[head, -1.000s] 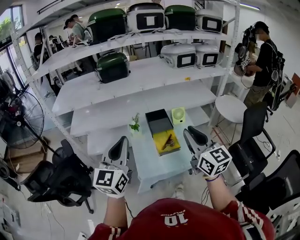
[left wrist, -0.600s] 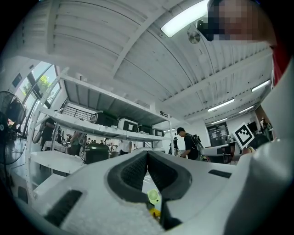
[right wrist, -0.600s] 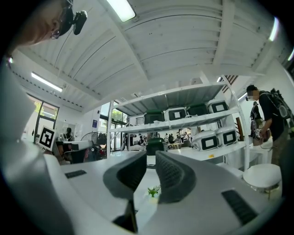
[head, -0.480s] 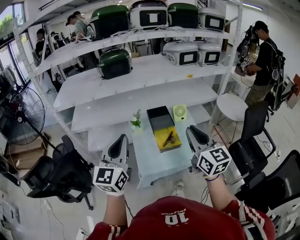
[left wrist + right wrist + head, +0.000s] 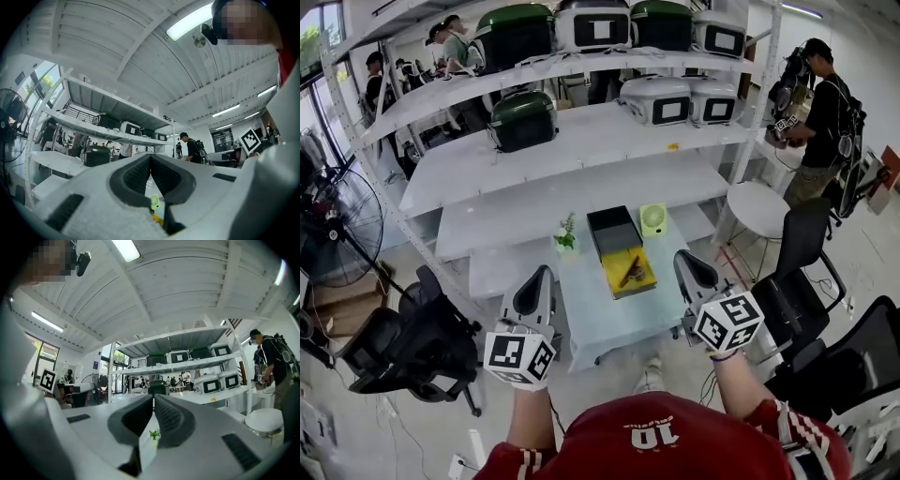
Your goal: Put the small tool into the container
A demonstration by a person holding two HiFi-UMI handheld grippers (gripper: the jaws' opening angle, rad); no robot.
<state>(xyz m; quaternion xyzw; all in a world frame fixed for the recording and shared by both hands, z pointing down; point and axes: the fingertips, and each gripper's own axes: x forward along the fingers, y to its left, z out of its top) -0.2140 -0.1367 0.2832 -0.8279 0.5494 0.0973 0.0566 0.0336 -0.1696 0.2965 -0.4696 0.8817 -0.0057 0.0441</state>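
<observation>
A small dark tool (image 5: 630, 272) lies on a yellow pad (image 5: 639, 281) on a small pale table (image 5: 605, 319). Just behind the pad stands a black rectangular container (image 5: 614, 232). My left gripper (image 5: 536, 279) is held above the table's left side, shut and empty; its closed tips (image 5: 150, 157) show in the left gripper view. My right gripper (image 5: 686, 264) hangs off the table's right edge, also shut with nothing in it, and its tips (image 5: 153, 399) meet in the right gripper view. Both are well short of the tool.
A small green fan (image 5: 652, 219) and a little potted plant (image 5: 566, 234) stand at the table's far end. White shelving (image 5: 581, 141) with cooker-like appliances is behind. Office chairs stand left (image 5: 422, 337) and right (image 5: 806, 281); a person (image 5: 820, 112) stands at the right.
The head view has shifted a little, so the table now sits slightly higher and further left. Both grippers hold about the same place and stay shut.
</observation>
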